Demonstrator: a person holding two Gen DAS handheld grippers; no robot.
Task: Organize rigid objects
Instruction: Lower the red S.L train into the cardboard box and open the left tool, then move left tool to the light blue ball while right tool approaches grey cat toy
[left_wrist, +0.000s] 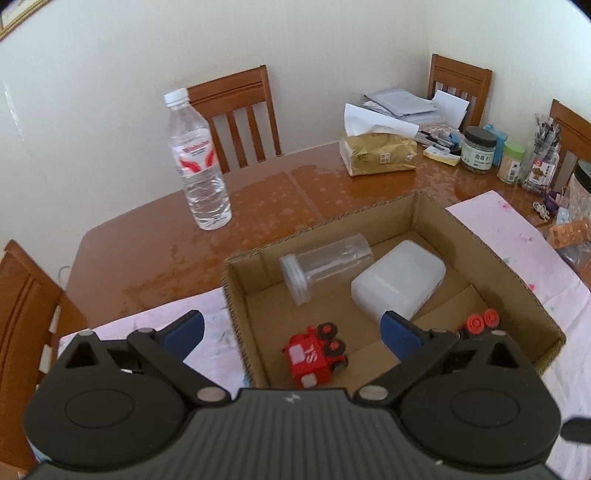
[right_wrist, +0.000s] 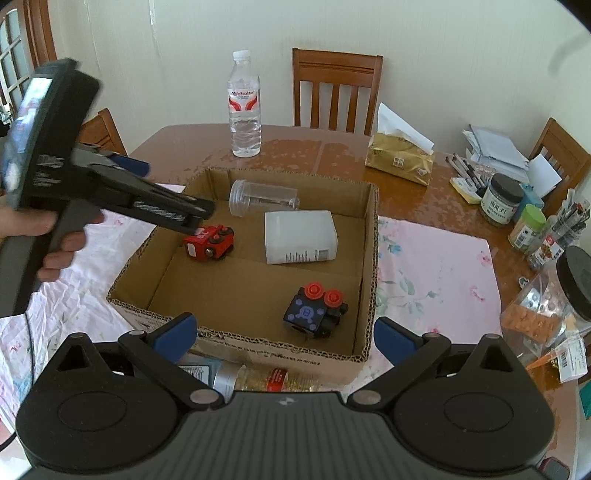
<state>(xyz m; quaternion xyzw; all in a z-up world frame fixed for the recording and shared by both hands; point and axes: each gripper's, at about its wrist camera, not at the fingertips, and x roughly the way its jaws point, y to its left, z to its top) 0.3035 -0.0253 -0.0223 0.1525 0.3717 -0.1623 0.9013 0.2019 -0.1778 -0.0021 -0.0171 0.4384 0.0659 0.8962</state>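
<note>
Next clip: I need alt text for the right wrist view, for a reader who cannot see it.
An open cardboard box on a table holds a red toy truck, a black toy with red wheels, a clear jar and a white container. The left gripper hovers open over the truck; a water bottle stands behind.

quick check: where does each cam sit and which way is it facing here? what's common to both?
Left wrist: on the left tongs, angled down into the cardboard box over the red toy truck; own open blue pads show.
Right wrist: on the right tongs, at the box's near edge, facing the far wall; open pads, plus the left tongs and a hand at left.
Shared: box, red truck, clear jar, white container, black toy, water bottle, tissue pack.
</note>
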